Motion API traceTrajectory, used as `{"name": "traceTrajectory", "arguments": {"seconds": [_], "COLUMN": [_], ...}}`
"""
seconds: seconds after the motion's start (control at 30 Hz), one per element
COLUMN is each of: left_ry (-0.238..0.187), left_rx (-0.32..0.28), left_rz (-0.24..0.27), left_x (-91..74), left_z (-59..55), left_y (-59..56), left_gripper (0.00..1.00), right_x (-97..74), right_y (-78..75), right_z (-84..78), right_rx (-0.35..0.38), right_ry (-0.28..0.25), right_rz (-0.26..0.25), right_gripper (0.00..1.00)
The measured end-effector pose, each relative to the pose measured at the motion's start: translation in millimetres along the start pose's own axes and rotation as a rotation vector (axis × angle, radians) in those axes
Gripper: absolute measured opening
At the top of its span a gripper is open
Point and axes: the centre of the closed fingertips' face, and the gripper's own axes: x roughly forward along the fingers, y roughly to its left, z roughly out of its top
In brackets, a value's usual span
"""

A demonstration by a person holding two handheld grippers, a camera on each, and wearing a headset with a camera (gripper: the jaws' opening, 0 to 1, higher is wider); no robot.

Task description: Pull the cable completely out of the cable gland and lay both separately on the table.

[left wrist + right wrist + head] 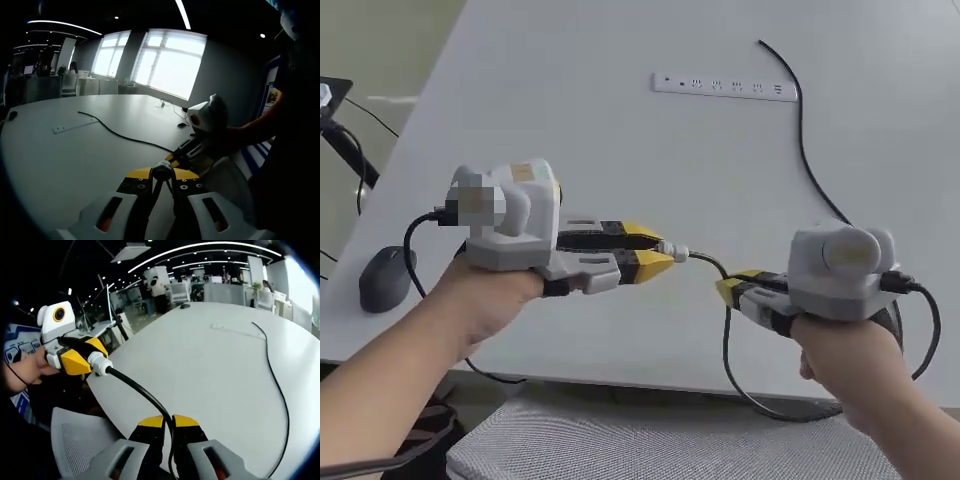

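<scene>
- Your left hand [485, 300] holds the left gripper [665, 250] above the near edge of the table [620, 140], with its jaws clamped on the white gland [677, 251].
- Just to the right, your right gripper [727, 289] is pinched shut on the black cable [708, 262], which runs from the gland straight into its jaws.
- Cable and gland are joined and held off the table between the two grippers.
- On the far side lies a power strip [725, 87], and a mouse [386, 277] sits at the near left.
</scene>
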Motion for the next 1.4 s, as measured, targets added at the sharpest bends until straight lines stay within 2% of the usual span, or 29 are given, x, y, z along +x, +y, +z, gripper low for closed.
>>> {"name": "traceTrajectory", "arguments": {"seconds": [0.1,0.23,0.37,0.83,1.03,1.1,1.17,1.23,1.3,1.4], "left_ry": [0.006,0.002,0.003,0.009,0.011,0.014,0.011,0.012,0.011,0.011], "left_rx": [-0.001,-0.004,-0.008,0.026,0.020,0.020,0.015,0.012,0.008,0.006], "left_rz": [-0.002,-0.004,-0.009,-0.013,-0.015,-0.011,-0.011,-0.010,-0.010,-0.009], "left_x": [0.5,0.6,2.0,1.6,1.0,0.5,0.4,0.8,1.1,1.5], "left_z": [-1.5,0.0,0.1,2.7,2.4,2.3,3.1,2.8,2.8,3.0], "left_y": [-0.3,0.5,0.4,1.7,2.7,4.4,4.5,4.9,4.9,5.7], "left_gripper": [0.15,0.15,0.15,0.15,0.15,0.15,0.15,0.15,0.15,0.15], "right_x": [-0.4,-2.6,-5.5,-9.7,-19.8,-25.3,-28.2,-32.6,-33.7,-33.2], "right_y": [2.1,3.4,2.4,3.3,5.2,7.9,13.4,17.7,22.3,31.5], "right_z": [-1.7,-1.1,-0.5,0.9,7.7,13.8,17.2,28.0,34.6,43.1], "right_rx": [0.007,-0.039,-0.166,-0.206,-0.219,-0.313,-0.324,-0.377,-0.475,-0.566], "right_ry": [0.000,-0.013,-0.014,-0.035,-0.055,-0.060,-0.064,-0.083,-0.078,-0.080], "right_rz": [0.006,0.014,-0.017,-0.017,-0.014,-0.027,-0.013,-0.020,-0.028,-0.024], "right_gripper": [0.00,0.00,0.00,0.02,0.11,0.13,0.15,0.15,0.15,0.16]}}
